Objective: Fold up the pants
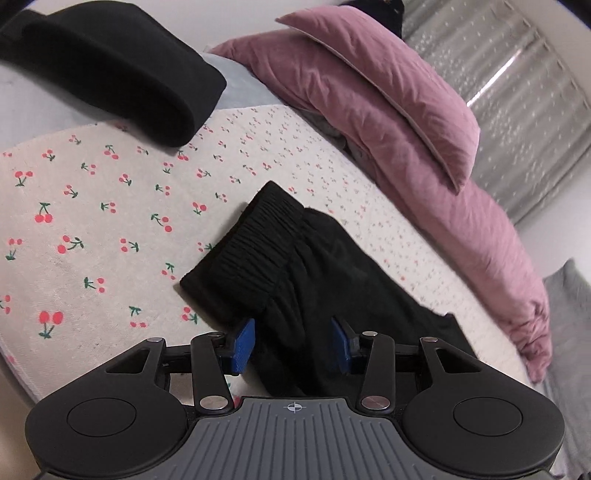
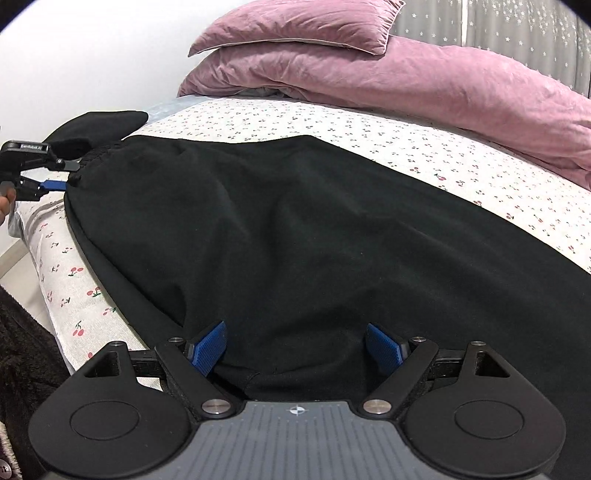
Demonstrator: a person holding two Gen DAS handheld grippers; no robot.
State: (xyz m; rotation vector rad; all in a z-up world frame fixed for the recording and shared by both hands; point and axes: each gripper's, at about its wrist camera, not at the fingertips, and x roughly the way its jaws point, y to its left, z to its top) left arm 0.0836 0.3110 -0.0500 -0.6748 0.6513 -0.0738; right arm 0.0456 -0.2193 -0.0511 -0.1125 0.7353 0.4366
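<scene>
Black pants (image 2: pixel 295 240) lie spread across the cherry-print bed (image 2: pixel 369 129), filling mid-frame. Left tool (image 1: pixel 293 341), lower centre, straddles the waistband fabric, pads half-parted, not visibly pressing. Right tool (image 2: pixel 295 349) stands wide over the cloth's near edge. Pink duvet (image 2: pixel 406 74) upper right.

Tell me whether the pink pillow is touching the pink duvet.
Touching. The right wrist view shows the pink pillow lying flat on the pink duvet, with no gap along its lower edge.
</scene>
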